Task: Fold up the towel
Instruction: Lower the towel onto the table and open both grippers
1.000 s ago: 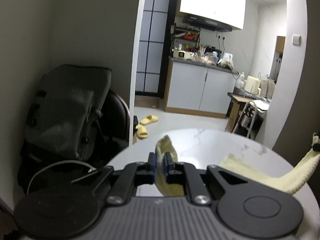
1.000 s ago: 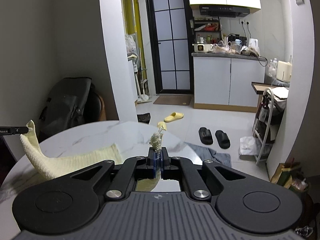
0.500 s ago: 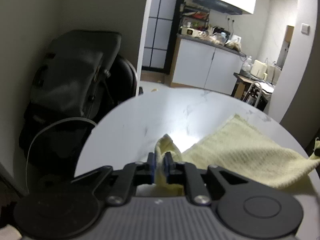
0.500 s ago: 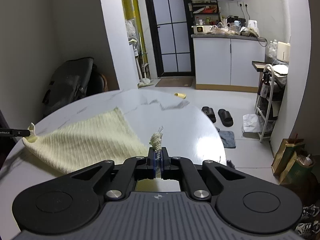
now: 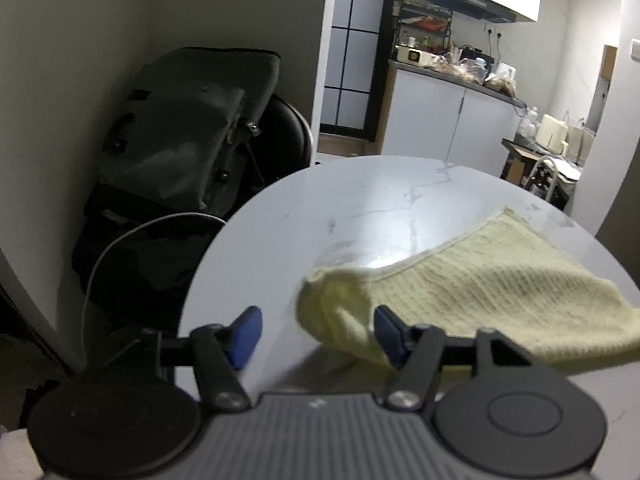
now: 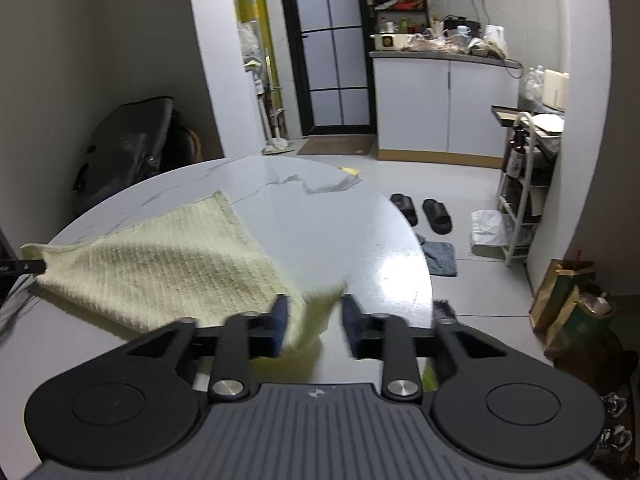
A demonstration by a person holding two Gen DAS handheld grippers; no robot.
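Observation:
A pale yellow waffle-weave towel (image 5: 480,292) lies folded over on the round white marble table (image 5: 360,208). My left gripper (image 5: 316,336) is open, its blue pads (image 5: 244,336) spread wide, and the towel's loose corner drops between them. In the right wrist view the towel (image 6: 160,272) spreads to the left. My right gripper (image 6: 312,322) is open too, with the towel's other corner falling between its pads (image 6: 280,320).
A dark bag on a chair (image 5: 188,148) stands left of the table. The table edge (image 6: 416,248) drops to a floor with black slippers (image 6: 424,212), a grey rag (image 6: 440,256) and a white rack (image 6: 528,184). Kitchen counters (image 6: 444,104) stand behind.
Both grippers lowered the towel's held edge forward over the table, then opened. Both corners have slipped out of the pads and are falling.

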